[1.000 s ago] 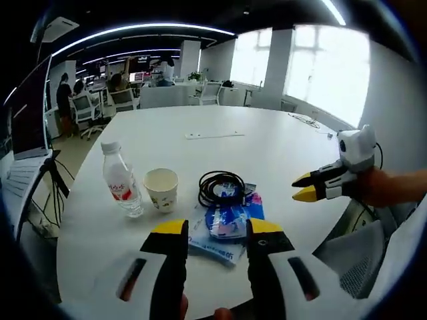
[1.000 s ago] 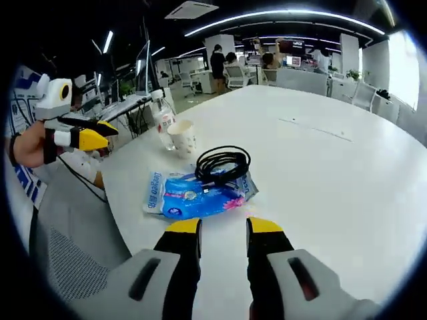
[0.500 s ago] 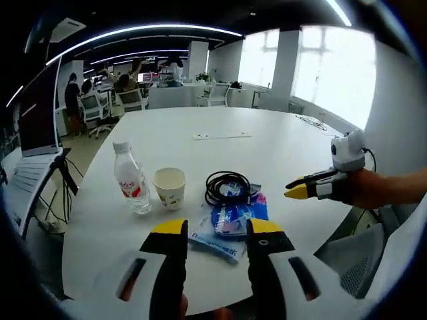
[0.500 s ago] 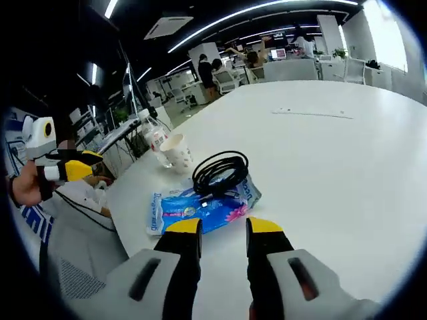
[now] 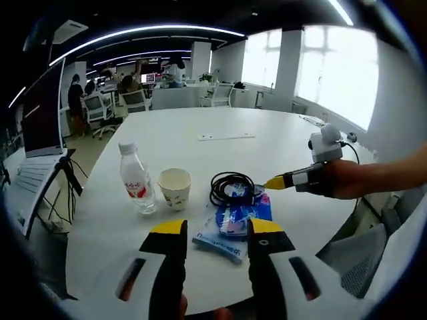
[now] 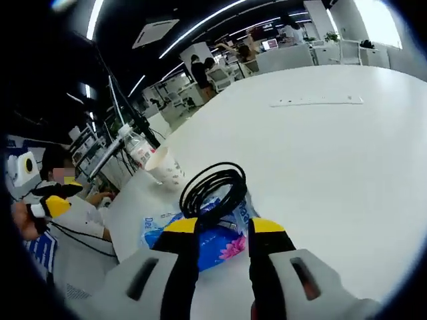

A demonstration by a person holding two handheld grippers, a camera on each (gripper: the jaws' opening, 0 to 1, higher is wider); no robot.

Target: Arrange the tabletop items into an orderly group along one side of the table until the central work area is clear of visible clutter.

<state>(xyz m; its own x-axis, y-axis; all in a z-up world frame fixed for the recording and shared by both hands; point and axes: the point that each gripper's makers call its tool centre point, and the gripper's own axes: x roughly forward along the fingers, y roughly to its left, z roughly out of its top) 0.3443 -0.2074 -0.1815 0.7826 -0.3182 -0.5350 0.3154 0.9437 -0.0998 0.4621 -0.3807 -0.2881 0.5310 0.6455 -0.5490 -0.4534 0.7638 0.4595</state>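
Observation:
On the white table (image 5: 200, 150) stand a clear water bottle (image 5: 135, 180) with a red label and a paper cup (image 5: 175, 189). To their right, a black cable coil (image 5: 231, 189) lies on a blue packet (image 5: 230, 223). My left gripper (image 5: 217, 230) is open, low and short of the packet. My right gripper (image 5: 273, 181), held in a hand, comes in from the right and points at the coil. In the right gripper view its jaws (image 6: 224, 227) stand open just short of the cable coil (image 6: 213, 190) and blue packet (image 6: 200, 243); the cup (image 6: 165, 167) and bottle (image 6: 137, 148) are beyond.
A thin white strip (image 5: 225, 137) lies at mid-table. A monitor and desk (image 5: 40, 113) stand off the table's left edge, with office chairs and people behind. A grey chair (image 5: 353, 260) sits at the near right. The left gripper (image 6: 50, 203) shows off the table edge.
My right gripper has moved in low toward the cable coil and packet, which now look larger between its jaws. The left gripper stays about where it was.

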